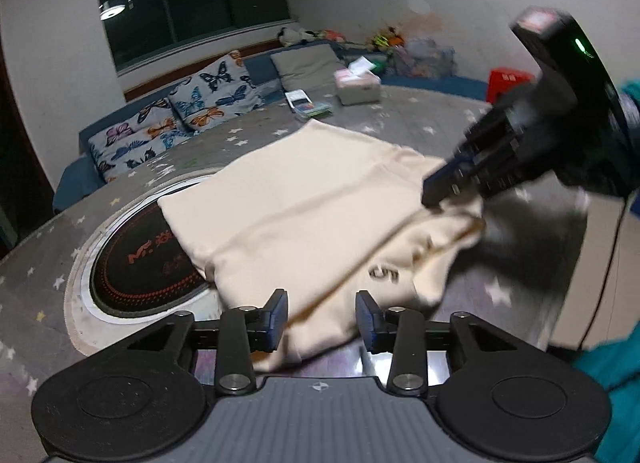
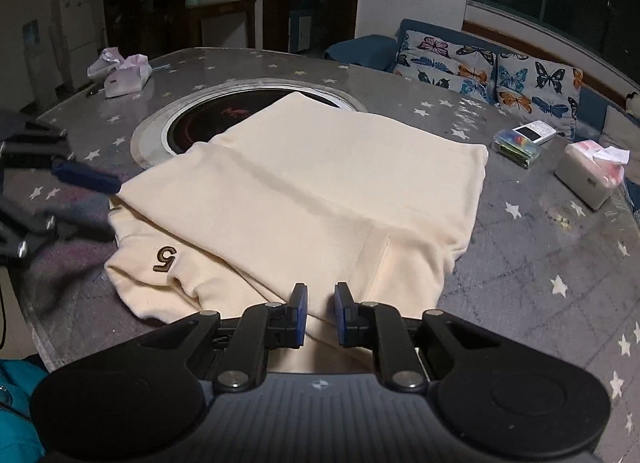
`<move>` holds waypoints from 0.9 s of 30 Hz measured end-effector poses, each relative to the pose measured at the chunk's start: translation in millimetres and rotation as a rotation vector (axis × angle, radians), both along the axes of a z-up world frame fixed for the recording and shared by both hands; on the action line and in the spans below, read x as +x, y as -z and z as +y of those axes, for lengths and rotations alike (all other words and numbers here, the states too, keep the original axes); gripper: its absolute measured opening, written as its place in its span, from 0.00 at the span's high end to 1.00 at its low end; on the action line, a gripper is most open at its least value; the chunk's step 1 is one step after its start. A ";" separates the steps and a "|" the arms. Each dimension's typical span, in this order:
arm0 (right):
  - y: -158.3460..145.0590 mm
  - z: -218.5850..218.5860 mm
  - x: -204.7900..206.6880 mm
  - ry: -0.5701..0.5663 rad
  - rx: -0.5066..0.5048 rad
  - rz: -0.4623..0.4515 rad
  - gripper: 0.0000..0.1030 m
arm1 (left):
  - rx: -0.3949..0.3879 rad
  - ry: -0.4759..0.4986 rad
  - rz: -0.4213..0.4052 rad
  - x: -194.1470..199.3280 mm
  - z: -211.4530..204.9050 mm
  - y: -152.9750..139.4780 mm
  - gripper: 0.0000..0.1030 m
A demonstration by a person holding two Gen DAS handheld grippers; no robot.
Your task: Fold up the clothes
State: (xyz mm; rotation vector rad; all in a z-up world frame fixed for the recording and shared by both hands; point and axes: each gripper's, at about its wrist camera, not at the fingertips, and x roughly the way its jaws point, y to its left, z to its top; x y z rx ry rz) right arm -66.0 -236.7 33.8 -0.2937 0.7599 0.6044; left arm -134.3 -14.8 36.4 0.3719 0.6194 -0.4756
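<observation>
A cream garment with a brown "5" patch lies folded in layers on the grey star-print table, partly over a round black cooktop. My left gripper is open at the garment's near edge, with cloth showing between its fingers. It also appears at the left of the right wrist view, where the left gripper has its fingers spread beside the cloth. My right gripper sits over the opposite edge, its fingers a narrow gap apart with cloth in between. In the left wrist view the right gripper is blurred and its tips touch the cloth.
A tissue box and a small clear box stand on the table beyond the garment. A tissue pack lies at the far left. Butterfly cushions line a blue bench behind. A teal sleeve is at the right edge.
</observation>
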 end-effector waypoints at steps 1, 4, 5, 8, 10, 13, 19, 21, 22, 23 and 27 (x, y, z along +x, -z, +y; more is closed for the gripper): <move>-2.4 -0.7 -0.8 -0.001 0.003 -0.001 0.87 | 0.014 0.013 -0.003 -3.4 -1.4 2.5 0.52; -4.6 -5.2 -1.0 0.002 0.003 0.007 0.87 | 0.052 0.070 -0.030 -12.2 -9.3 9.8 0.50; -4.8 -6.9 -0.9 0.003 0.001 0.012 0.87 | 0.063 0.086 -0.041 -13.9 -12.6 11.7 0.50; -3.5 -9.3 -0.5 0.004 -0.009 0.019 0.87 | 0.091 0.109 -0.063 -13.1 -22.0 18.9 0.50; -6.9 -9.4 -1.8 0.000 -0.016 0.009 0.87 | 0.104 0.116 -0.083 -11.3 -26.3 22.0 0.50; -14.6 -10.0 -7.1 -0.019 -0.032 -0.010 0.85 | 0.102 0.117 -0.100 -7.2 -29.2 24.6 0.51; -23.6 -10.9 -24.5 -0.090 -0.098 -0.031 0.77 | 0.057 0.119 -0.090 0.2 -28.5 22.5 0.87; -24.9 -11.0 -33.7 -0.131 -0.133 -0.038 0.73 | 0.025 0.105 -0.082 5.2 -26.0 17.6 0.89; -25.3 -10.7 -38.8 -0.155 -0.150 -0.045 0.67 | 0.005 0.095 -0.075 8.8 -24.3 14.4 0.90; -25.3 -10.1 -42.0 -0.172 -0.161 -0.050 0.64 | -0.012 0.085 -0.070 11.4 -22.9 11.6 0.90; -19.6 -4.2 -36.6 -0.179 -0.144 -0.052 0.56 | -0.079 0.040 -0.038 31.2 -16.9 2.4 0.91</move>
